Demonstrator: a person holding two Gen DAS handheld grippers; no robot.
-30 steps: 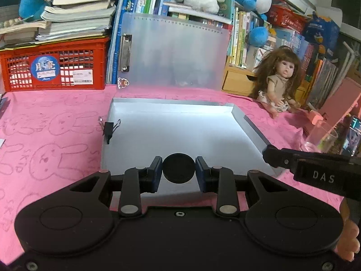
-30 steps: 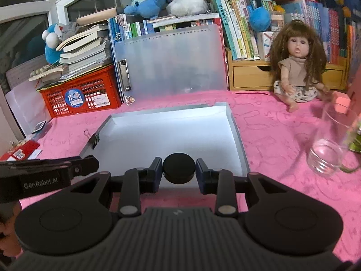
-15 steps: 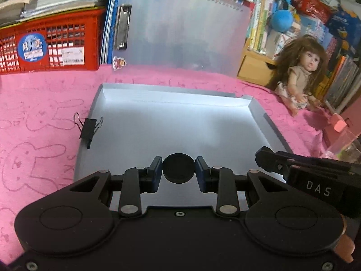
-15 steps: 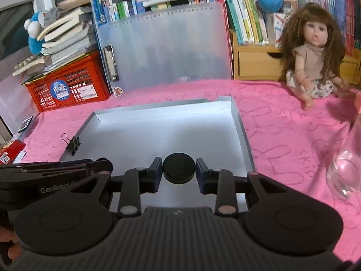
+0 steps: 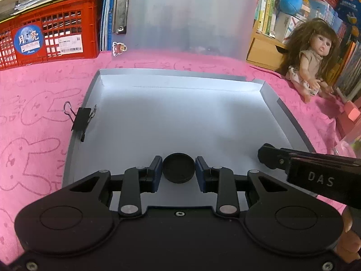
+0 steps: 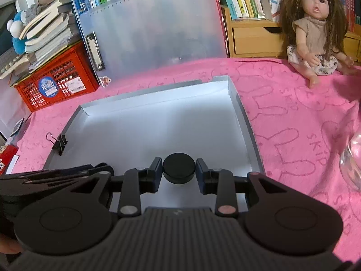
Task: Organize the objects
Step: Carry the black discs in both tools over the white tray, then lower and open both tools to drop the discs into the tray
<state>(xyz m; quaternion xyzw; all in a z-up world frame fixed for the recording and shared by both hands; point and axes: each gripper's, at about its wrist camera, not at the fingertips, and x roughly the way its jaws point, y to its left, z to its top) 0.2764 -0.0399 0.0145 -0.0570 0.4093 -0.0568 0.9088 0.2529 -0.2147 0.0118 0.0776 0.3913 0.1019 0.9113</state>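
A shallow silver tray (image 5: 266, 94) lies on the pink cloth; it also shows in the right wrist view (image 6: 246, 117). A black binder clip (image 5: 82, 119) is clipped on its left rim and shows in the right wrist view (image 6: 59, 144). My left gripper (image 5: 179, 169) hovers over the tray's near edge, fingers apart, with nothing between them but the black round knob of the tool itself. My right gripper (image 6: 179, 169) hovers beside it in the same state. Each gripper shows at the edge of the other's view.
A red crate (image 5: 45, 38) with books stands back left. A translucent clipboard (image 5: 185, 18) leans behind the tray. A doll (image 6: 315, 27) sits back right by a wooden drawer box (image 6: 252, 38). A clear glass (image 6: 352, 158) stands at the right.
Both grippers have moved forward and lower toward the tray, which now looks larger. Their jaws have not changed.
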